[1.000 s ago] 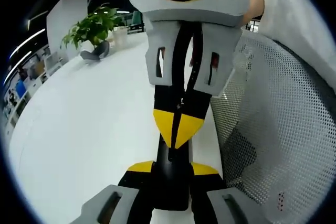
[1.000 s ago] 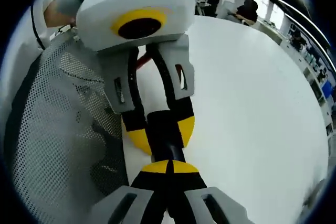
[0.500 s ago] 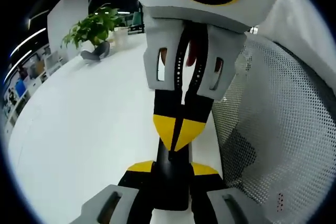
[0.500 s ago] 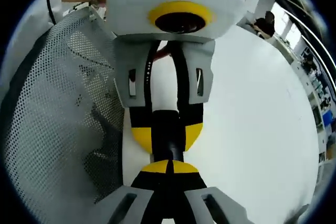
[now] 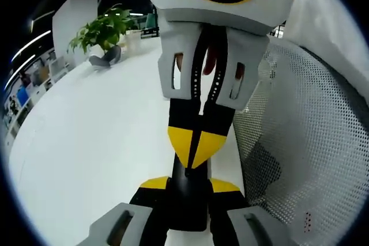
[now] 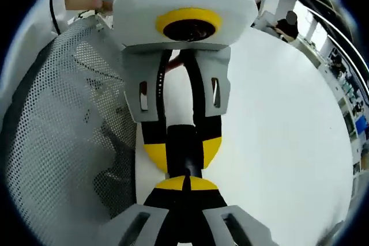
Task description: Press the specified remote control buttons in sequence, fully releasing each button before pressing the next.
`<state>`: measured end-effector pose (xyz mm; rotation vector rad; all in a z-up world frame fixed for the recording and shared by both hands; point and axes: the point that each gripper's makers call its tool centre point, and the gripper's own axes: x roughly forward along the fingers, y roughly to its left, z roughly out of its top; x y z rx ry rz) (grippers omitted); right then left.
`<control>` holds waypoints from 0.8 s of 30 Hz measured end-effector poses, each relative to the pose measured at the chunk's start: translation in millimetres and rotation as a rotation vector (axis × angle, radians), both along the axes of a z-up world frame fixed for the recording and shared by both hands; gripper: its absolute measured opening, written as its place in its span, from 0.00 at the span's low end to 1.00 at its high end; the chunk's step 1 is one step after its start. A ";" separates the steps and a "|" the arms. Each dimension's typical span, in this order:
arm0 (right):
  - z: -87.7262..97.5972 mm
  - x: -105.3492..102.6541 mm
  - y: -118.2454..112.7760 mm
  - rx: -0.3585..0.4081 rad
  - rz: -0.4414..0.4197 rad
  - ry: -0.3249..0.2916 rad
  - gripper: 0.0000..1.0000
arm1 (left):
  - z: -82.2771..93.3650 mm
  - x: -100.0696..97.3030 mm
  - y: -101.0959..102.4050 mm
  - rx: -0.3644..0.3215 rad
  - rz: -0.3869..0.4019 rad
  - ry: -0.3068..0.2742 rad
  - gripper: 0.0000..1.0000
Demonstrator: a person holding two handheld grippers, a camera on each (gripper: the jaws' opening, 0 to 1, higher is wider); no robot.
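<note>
A slim black remote (image 5: 188,203) stands up between my left gripper's (image 5: 189,186) yellow-tipped jaws, which are shut on its sides. My right gripper (image 5: 195,144) comes down from the top of the left gripper view, shut, its joined yellow tips resting on the remote's upper face. In the right gripper view my right gripper (image 6: 186,184) rises shut from the bottom edge and meets the remote (image 6: 184,142). There the left gripper (image 6: 183,151) clamps the remote from above, a yellow tip on each side. The buttons are hidden.
A white table (image 5: 98,142) spreads beneath both grippers. A grey mesh chair back (image 5: 305,142) stands close beside them. A potted plant (image 5: 104,30) sits at the table's far end. A white sleeve (image 5: 334,21) shows above the chair, and seated people (image 6: 285,27) are in the background.
The right gripper's body has swung nearer to the left camera while its tips stay on the remote. The right gripper view has rolled and shifted. The left gripper's hold is the same.
</note>
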<state>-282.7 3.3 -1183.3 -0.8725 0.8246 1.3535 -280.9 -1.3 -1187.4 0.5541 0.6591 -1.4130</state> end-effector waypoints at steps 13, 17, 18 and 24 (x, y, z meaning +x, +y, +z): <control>-0.6 2.5 1.7 -0.002 -0.046 -0.034 0.00 | -0.2 -0.1 -0.1 0.000 0.005 -0.011 0.24; 1.2 2.6 1.2 0.091 -0.114 0.043 0.00 | -0.1 -0.3 0.0 0.000 0.001 -0.011 0.24; 1.4 3.6 0.4 0.089 -0.110 0.040 0.00 | -0.1 -0.3 -0.1 -0.001 0.001 -0.011 0.24; 3.5 -1.4 6.0 0.101 -0.095 0.052 0.00 | -0.2 -0.3 0.2 0.000 -0.002 -0.009 0.24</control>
